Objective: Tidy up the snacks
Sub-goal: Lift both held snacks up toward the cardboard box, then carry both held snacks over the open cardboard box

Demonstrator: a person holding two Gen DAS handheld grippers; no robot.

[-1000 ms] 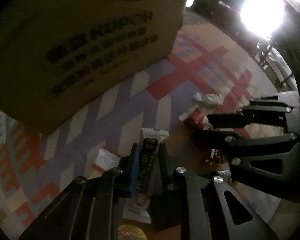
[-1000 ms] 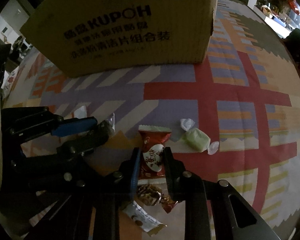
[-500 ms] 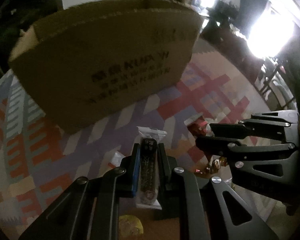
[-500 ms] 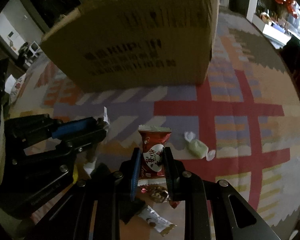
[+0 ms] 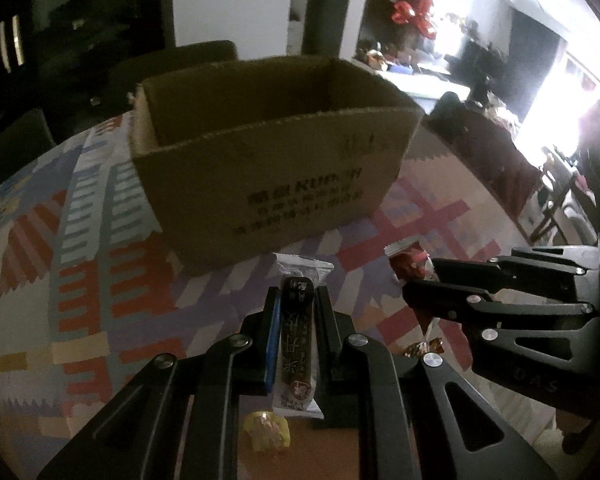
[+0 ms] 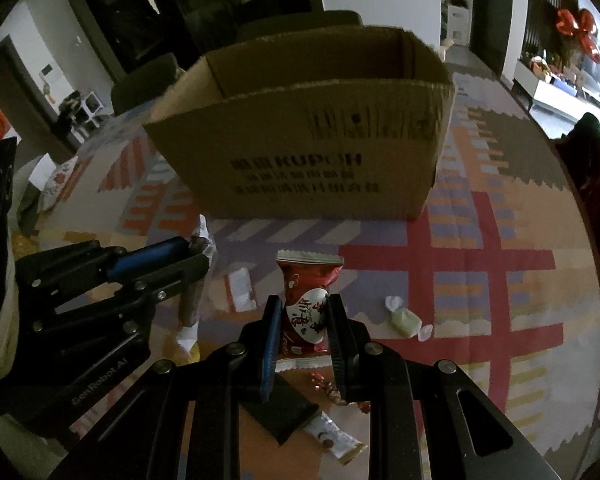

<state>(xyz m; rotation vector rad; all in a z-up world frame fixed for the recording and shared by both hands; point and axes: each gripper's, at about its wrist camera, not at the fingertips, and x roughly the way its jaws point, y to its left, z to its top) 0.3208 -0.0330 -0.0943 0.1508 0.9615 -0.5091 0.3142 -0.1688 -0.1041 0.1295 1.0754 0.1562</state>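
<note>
In the left wrist view, the left gripper point(image 5: 296, 316) is seen with its jaws clamped on a dark snack bar point(image 5: 296, 340) in a clear-ended wrapper; pale characters are printed down the wrapper but cannot be read, and a small round red mark is shown near its lower end; the bar is held clear of the patterned tablecloth point(image 5: 84, 280). An open cardboard box point(image 5: 268, 184) is placed on the cloth beyond the fingers; "KUPOH" is printed on its near wall in dark letters, partly blurred, with two lines of smaller characters below that cannot be made out. The right gripper point(image 5: 414, 280) is seen at the right, its jaws closed on a red snack packet point(image 5: 410, 260); a yellow wrapped sweet point(image 5: 266, 434) is seen on the table below the held bar, and a small foil-wrapped piece point(image 5: 424, 347) under the right gripper.

In the right wrist view, the red snack packet point(image 6: 306, 304) is gripped between the closed jaws of the right gripper point(image 6: 302, 326); a white heart-shaped panel with red characters is carried on its front, and a script word that looks like "Love" below it. "KUPOH" is read clearly on the cardboard box point(image 6: 300, 152); a row of blurred handling marks is printed above it. The left gripper point(image 6: 198, 254) is seen at the left, marked "GenRobot.AI" on its body; a pale green wrapped candy point(image 6: 406, 320) and a white sachet point(image 6: 336, 438) are left on the cloth.
</note>
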